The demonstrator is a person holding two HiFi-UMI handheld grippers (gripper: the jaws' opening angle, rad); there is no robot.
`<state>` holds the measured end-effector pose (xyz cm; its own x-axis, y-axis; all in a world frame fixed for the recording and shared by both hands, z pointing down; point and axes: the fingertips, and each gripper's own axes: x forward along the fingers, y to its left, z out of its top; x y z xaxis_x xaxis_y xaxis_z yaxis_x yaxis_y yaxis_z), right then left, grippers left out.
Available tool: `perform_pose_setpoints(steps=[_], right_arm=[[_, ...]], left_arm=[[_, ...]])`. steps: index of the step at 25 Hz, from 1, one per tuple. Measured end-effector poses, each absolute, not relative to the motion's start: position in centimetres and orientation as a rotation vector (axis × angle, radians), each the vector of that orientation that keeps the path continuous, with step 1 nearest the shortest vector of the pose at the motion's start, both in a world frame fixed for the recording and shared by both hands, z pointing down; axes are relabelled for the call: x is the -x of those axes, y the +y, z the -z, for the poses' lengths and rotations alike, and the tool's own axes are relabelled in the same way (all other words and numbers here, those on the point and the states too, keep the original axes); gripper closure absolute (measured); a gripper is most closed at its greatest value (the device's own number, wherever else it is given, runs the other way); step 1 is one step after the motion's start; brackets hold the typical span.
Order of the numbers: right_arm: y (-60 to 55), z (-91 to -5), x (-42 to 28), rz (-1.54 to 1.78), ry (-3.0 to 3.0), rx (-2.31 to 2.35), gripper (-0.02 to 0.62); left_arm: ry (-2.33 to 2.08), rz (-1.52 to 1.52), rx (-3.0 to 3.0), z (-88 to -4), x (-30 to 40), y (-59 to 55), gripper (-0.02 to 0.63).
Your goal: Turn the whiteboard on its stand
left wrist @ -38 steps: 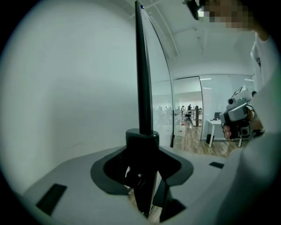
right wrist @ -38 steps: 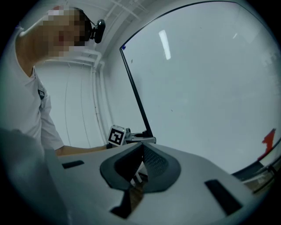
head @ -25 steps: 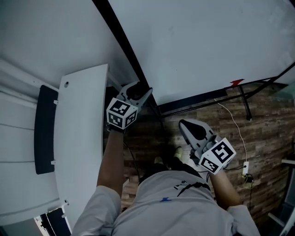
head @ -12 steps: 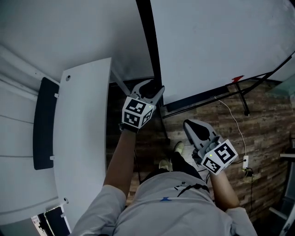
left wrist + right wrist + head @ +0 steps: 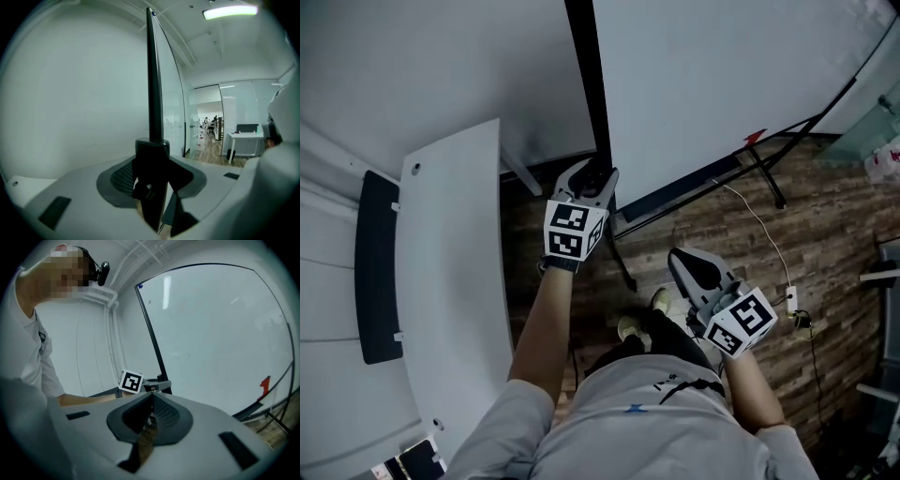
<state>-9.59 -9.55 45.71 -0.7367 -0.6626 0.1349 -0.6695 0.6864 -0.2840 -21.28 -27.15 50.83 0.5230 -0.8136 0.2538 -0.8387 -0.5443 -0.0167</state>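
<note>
Swing the whiteboard [image 5: 722, 84] round slowly by its black side frame [image 5: 586, 75], pulling level so the stand [image 5: 769, 173] stays planted. Your left gripper [image 5: 592, 173] is clamped on that frame, which rises straight ahead of it. Your right gripper [image 5: 677, 255] is closed and empty, with the board's face ahead of it.

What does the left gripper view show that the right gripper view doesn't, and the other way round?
Only the left gripper view: a ceiling light and a desk in the room beyond. Only the right gripper view: the whiteboard's white face, a small red object near its bottom, the person's forearm, and the right hand-held gripper, shut and empty. Both: the board's black edge with the left hand-held gripper clamped on it.
</note>
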Motion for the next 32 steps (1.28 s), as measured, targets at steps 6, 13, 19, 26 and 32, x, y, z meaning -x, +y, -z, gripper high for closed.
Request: perform_pose_setpoints(steps=[6, 13, 19, 26, 32], right_arm=[[-7.6, -45.1, 8.2, -0.474, -2.860, -1.170, 0.583], [-6.7, -45.0, 5.5, -0.486, -2.878, -1.148, 0.583], [-6.9, -44.9, 4.0, -0.496, -2.915, -1.078, 0.583], [-7.3, -44.5, 1.9, -0.491, -2.921, -1.030, 0.583], [-7.5, -43.4, -0.4, -0.448, -2.932, -1.060, 0.583]], left_arm=[[-1.439, -0.357, -2.619, -50.8, 20.9, -26.6, 0.422], [-1.580, -0.298, -2.552, -50.0, 22.0, -24.6, 0.422], [-1.638, -0.269, -2.552, -47.5, 20.3, -19.6, 0.422], [-1.491, -0.140, -2.588, -44.5, 13.5, -14.5, 0.430], [-1.331, -0.038, -2.657, -41.8, 6.6, -10.3, 0.489]])
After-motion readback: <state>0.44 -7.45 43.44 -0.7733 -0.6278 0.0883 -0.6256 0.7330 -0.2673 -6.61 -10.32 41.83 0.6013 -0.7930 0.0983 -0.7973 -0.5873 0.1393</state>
